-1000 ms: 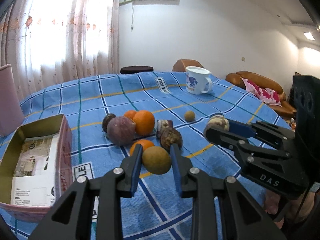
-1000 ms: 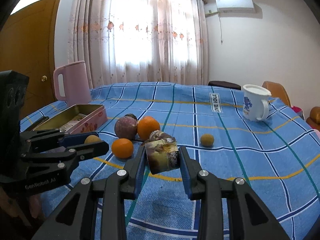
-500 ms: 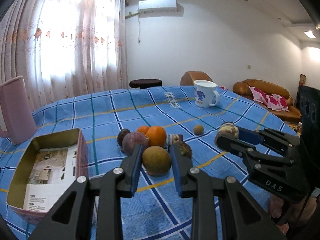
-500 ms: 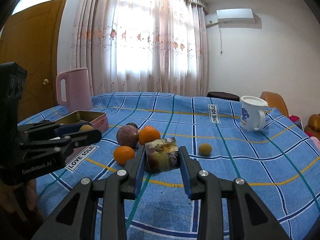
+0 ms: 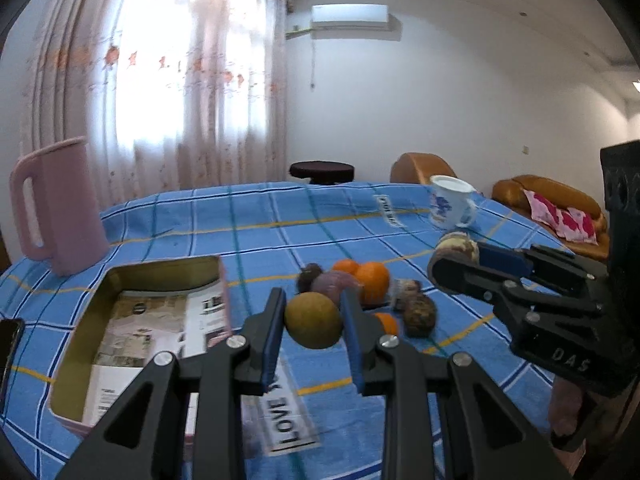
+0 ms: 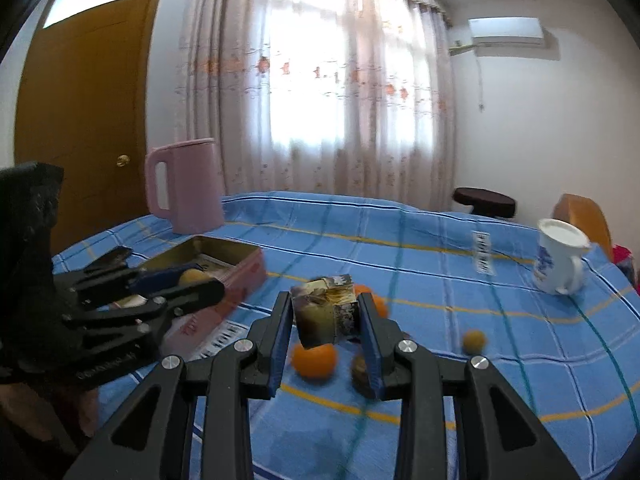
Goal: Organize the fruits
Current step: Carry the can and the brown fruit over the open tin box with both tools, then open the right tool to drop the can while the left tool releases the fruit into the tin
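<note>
My left gripper [image 5: 314,322] is shut on a round yellow-brown fruit [image 5: 313,320], held above the blue tablecloth just right of the open pink tin box [image 5: 140,320]. My right gripper [image 6: 326,320] is shut on a blocky brown-and-cream mottled object [image 6: 324,314], held above the loose fruits. On the cloth lie oranges [image 5: 372,282], a purple fruit [image 5: 334,284], a dark fruit [image 5: 310,274] and a brown lumpy one [image 5: 418,314]. The right wrist view shows an orange [image 6: 314,360] and a small yellow fruit [image 6: 474,340]. The left gripper also shows there [image 6: 192,284], near the tin [image 6: 224,264].
A pink jug [image 5: 60,208] stands at the table's far left. A white mug [image 5: 452,202] stands at the far right. A dark phone [image 5: 8,344] lies left of the tin. A sofa [image 5: 552,208] and a stool [image 5: 322,170] lie beyond the table.
Both grippers have risen and swung left with their loads. The left gripper now sits closer to the tin box, which has come further into view.
</note>
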`<state>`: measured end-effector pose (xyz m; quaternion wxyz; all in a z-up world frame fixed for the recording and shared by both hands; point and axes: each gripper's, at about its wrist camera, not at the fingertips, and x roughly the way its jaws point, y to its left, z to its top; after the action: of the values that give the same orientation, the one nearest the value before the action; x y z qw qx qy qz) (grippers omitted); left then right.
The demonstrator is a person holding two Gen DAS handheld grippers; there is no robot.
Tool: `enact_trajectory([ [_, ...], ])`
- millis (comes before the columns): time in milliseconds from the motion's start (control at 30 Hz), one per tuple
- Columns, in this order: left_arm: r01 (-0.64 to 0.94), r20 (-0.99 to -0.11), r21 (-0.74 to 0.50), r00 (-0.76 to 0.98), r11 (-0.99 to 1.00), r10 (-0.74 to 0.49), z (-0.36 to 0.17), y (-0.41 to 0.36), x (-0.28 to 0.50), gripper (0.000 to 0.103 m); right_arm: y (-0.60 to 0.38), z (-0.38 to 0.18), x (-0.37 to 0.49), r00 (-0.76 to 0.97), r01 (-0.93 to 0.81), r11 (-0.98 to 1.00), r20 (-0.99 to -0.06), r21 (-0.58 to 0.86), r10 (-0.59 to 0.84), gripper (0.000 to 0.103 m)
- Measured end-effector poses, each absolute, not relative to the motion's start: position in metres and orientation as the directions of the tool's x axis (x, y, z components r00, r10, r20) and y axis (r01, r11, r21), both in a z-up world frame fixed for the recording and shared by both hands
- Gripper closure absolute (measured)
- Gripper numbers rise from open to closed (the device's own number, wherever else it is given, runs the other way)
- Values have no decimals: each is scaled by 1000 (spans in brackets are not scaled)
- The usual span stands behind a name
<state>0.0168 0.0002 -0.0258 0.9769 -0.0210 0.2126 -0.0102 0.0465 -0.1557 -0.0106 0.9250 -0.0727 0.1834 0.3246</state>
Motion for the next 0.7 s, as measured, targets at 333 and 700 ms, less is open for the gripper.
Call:
enact_trajectory([
  [333, -108, -440, -77, 896, 991, 63, -28, 59, 18, 74, -79, -1, 61, 622, -726, 688, -438, -10, 649, 69],
  [700, -216, -491, -113, 861, 970, 134, -40, 117, 35, 73, -8, -18, 66, 539, -789, 613, -517, -35, 665, 69],
])
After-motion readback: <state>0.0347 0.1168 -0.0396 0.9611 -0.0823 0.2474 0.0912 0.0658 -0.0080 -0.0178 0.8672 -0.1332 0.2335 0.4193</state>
